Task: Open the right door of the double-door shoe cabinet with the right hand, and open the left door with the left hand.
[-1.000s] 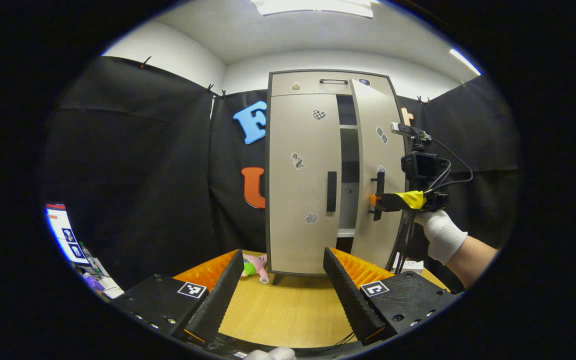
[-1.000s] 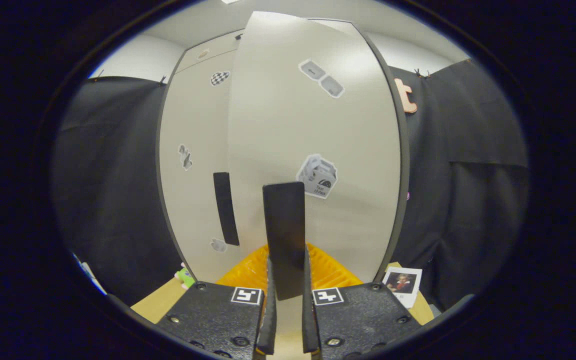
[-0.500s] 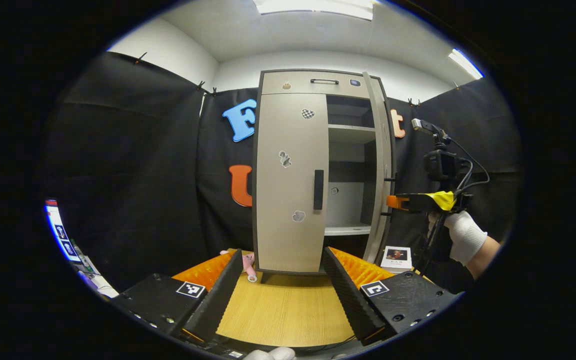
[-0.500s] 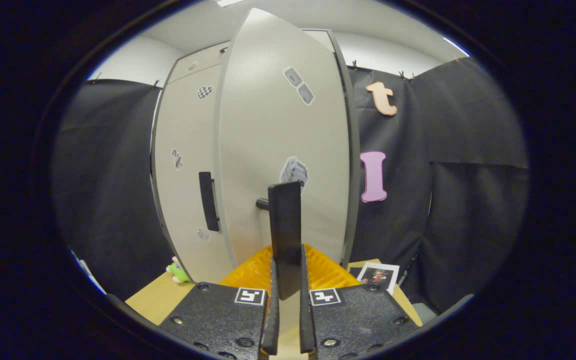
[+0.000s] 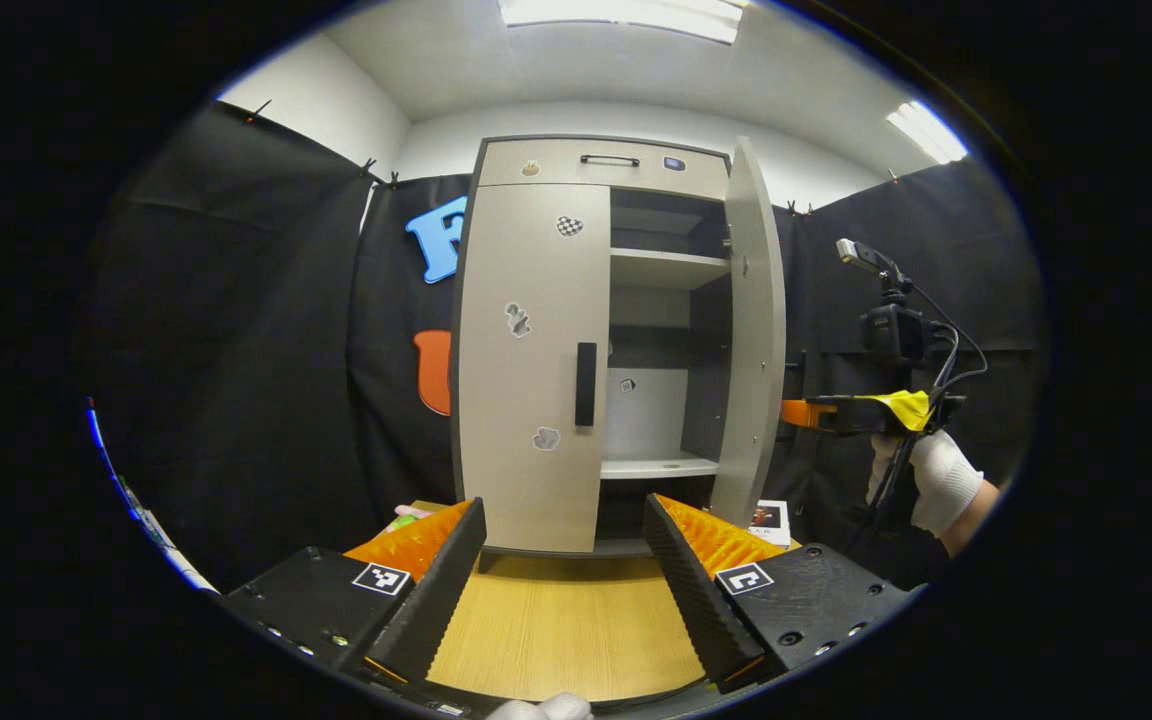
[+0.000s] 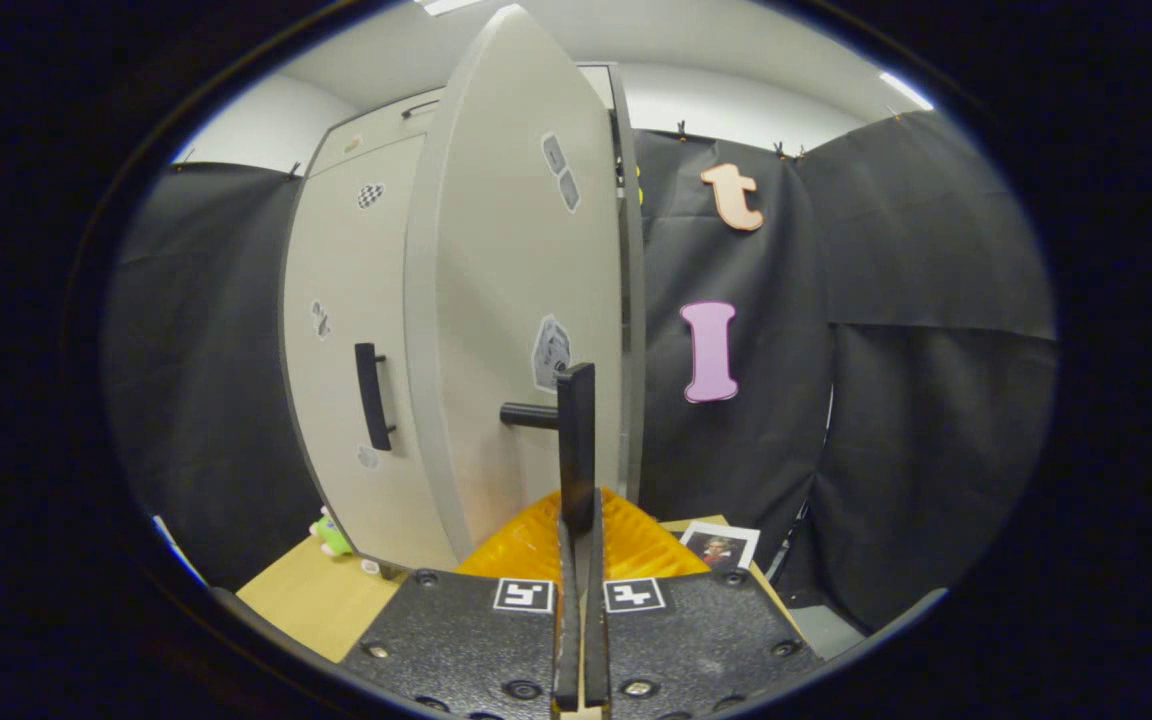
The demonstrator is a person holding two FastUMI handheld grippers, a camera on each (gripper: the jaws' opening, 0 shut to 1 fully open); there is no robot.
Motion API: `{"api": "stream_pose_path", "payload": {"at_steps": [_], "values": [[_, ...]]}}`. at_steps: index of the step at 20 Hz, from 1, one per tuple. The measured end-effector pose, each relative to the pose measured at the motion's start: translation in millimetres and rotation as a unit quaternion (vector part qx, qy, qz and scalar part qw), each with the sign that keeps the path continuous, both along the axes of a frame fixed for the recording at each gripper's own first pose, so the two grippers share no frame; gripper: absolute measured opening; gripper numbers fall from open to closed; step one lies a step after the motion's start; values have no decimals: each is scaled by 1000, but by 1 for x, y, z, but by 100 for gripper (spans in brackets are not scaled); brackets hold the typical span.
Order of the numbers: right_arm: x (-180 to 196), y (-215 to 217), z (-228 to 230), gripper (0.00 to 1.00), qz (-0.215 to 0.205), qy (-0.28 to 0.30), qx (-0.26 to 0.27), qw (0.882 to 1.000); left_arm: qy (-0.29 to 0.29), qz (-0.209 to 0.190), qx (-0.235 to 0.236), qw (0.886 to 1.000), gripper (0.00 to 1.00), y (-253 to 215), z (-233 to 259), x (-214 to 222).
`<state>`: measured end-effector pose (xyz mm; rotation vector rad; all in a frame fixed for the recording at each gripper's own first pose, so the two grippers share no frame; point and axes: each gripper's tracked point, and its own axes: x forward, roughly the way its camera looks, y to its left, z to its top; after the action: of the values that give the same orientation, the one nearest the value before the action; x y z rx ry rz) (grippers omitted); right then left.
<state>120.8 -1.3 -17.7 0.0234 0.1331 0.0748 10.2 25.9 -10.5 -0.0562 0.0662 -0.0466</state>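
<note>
At the far left of the left gripper view a small green-and-pink toy lies on the tabletop beside the foot of the shoe cabinet. The left gripper hangs back over the tabletop with its fingers spread wide and nothing between them, pointed at the cabinet's lower front. It is well short of the left door, which sits shut, its dark vertical handle near the inner edge. My reading is that the fingers are held apart so they can slide onto that handle once the hand moves in.

To the right, the cabinet interior is exposed, with a shelf in view. The right door stands swung out wide, nearly edge-on to this camera. Beyond it, a gloved hand holds the right gripper level at handle height. In the right gripper view its fingers are pressed together on the right door's handle, a bar standing off the panel on a short post, which gives the pull its purchase. A small photo card lies on the tabletop below.

The right-door half looks about done; the left door is untouched.
</note>
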Motion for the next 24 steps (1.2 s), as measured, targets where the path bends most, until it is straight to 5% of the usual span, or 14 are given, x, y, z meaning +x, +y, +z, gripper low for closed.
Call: {"api": "stream_pose_path", "payload": {"at_steps": [7, 15, 24], "values": [[6, -59, 2, 2, -5, 7, 16, 1000, 6, -18, 2, 1000, 95, -6, -1, -3], [8, -60, 1, 4, 35, 10, 28, 999, 9, -2, 6, 1000, 95, -5, -1, -1], [-5, -72, -4, 11, 24, 10, 2, 1000, 11, 12, 13, 1000, 95, 3, -3, 0]]}}
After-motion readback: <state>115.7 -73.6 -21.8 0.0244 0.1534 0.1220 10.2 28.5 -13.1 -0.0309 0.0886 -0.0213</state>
